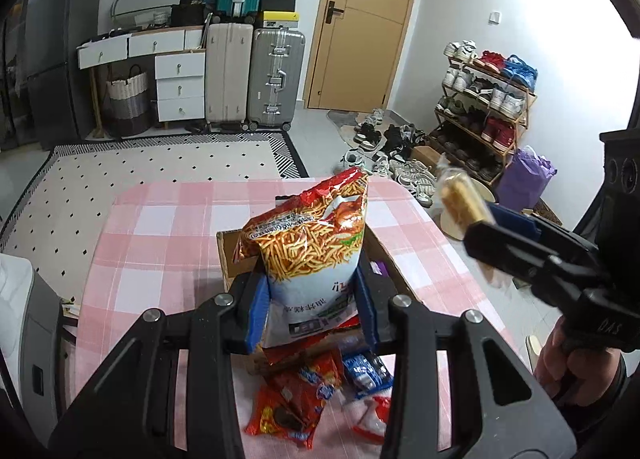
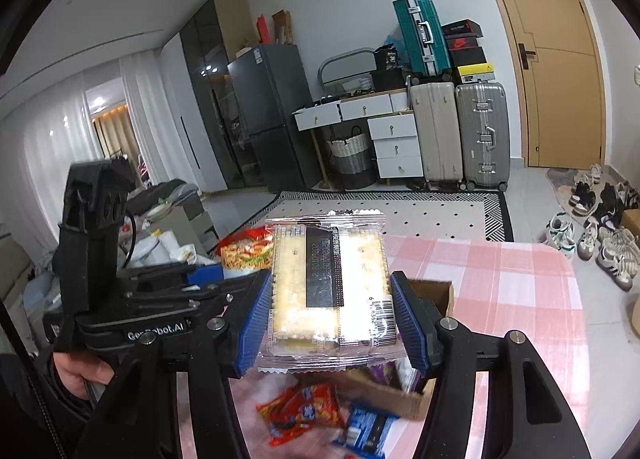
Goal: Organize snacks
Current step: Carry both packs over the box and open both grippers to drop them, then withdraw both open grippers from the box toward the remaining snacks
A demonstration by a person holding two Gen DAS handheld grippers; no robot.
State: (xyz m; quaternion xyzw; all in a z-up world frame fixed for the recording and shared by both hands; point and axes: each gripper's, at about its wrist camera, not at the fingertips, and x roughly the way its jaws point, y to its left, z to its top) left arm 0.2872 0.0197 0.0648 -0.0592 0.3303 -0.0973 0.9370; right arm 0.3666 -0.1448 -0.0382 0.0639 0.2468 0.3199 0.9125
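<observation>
My left gripper (image 1: 312, 303) is shut on a tall bag of fried noodle snack (image 1: 312, 243) and holds it upright above the cardboard box (image 1: 230, 255) on the pink checked table (image 1: 160, 239). My right gripper (image 2: 332, 315) is shut on a clear pack of crackers (image 2: 328, 283), held in the air to the right of the bag; the pack also shows in the left wrist view (image 1: 460, 203). Red snack packets (image 1: 292, 399) and a blue packet (image 1: 366, 373) lie on the table near me, in front of the box.
The box (image 2: 432, 295) holds purple packets. Beyond the table lie a patterned rug (image 1: 160, 171), suitcases (image 1: 276, 79), a white drawer unit (image 1: 180, 87), a shoe rack (image 1: 484, 111) and loose shoes on the floor. A grey appliance (image 1: 24, 319) stands left of the table.
</observation>
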